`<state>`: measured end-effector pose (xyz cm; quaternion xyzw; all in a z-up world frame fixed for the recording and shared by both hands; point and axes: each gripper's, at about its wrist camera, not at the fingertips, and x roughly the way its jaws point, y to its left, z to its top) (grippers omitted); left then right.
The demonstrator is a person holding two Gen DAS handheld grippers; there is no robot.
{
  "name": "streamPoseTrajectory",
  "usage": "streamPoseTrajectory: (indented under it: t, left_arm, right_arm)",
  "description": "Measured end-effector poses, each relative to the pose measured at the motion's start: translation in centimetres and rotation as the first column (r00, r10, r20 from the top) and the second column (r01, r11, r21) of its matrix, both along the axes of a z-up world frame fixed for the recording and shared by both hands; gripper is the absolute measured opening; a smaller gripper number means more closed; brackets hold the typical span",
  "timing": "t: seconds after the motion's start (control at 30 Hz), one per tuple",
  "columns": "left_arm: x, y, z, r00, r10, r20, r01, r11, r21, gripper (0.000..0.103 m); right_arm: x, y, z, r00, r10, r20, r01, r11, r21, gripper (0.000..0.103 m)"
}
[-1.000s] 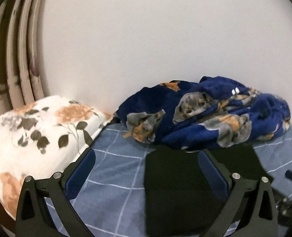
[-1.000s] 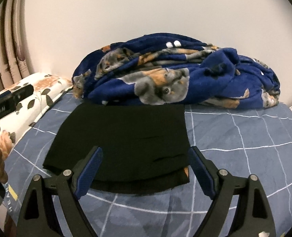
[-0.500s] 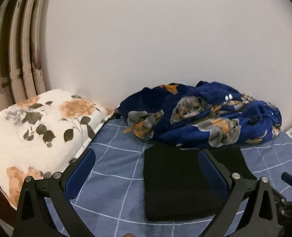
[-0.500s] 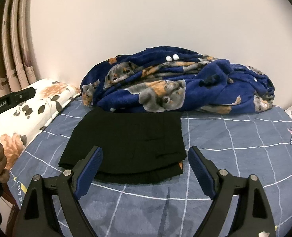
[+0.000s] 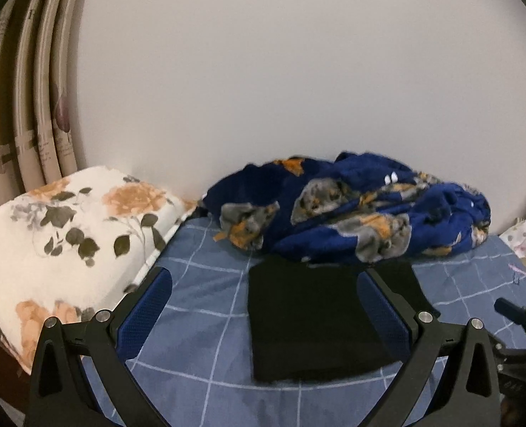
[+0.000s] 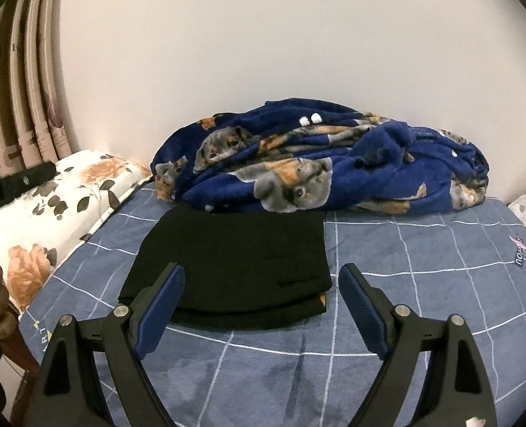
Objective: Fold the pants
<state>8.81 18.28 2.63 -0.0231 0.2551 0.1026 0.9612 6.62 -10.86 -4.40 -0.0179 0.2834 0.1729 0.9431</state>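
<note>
The black pants (image 5: 309, 316) lie folded into a flat rectangle on the blue checked bed sheet (image 5: 206, 320). They also show in the right wrist view (image 6: 238, 259), with layered edges at the near side. My left gripper (image 5: 263, 302) is open and empty, held back from the pants and above the sheet. My right gripper (image 6: 261, 295) is open and empty, held back from the near edge of the pants.
A crumpled blue blanket with dog prints (image 5: 351, 220) (image 6: 319, 174) lies behind the pants against the white wall. A floral pillow (image 5: 67, 235) (image 6: 63, 206) sits at the left. Curtains (image 5: 24, 106) hang at far left. The bed's edge (image 6: 31, 323) is near left.
Both grippers have pulled back and up from the folded pants, which now look smaller and farther. The pants have not moved. Both grippers stay open.
</note>
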Motion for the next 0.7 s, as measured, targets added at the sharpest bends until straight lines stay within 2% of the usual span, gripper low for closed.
streamPoseTrajectory:
  t: [0.13, 0.33, 0.53, 0.7]
  left_arm:
    - [0.1, -0.1, -1.2, 0.998, -0.005, -0.064, 0.003, 0.999, -0.037, 0.103]
    - [-0.5, 0.2, -2.9, 0.995, -0.007, -0.096, -0.003, 0.994, -0.108, 0.103]
    - [-1.2, -0.3, -4.2, 0.993, 0.043, -0.111, -0.047, 0.998, -0.033, 0.103]
    - [-1.5, -0.5, -4.7, 0.991, 0.036, -0.126, -0.039, 0.999, -0.021, 0.103]
  right_arm:
    - [-0.6, 0.5, 0.3, 1.000, 0.002, -0.002, -0.002, 1.000, -0.015, 0.086]
    - [-1.0, 0.8, 0.5, 1.000, -0.004, -0.019, 0.003, 1.000, -0.024, 0.086]
    - [-1.8, 1.2, 0.0, 0.999, -0.008, -0.035, 0.007, 0.999, -0.035, 0.086]
    - [-2.3, 1.5, -0.2, 0.999, -0.012, -0.048, 0.010, 0.999, -0.039, 0.086]
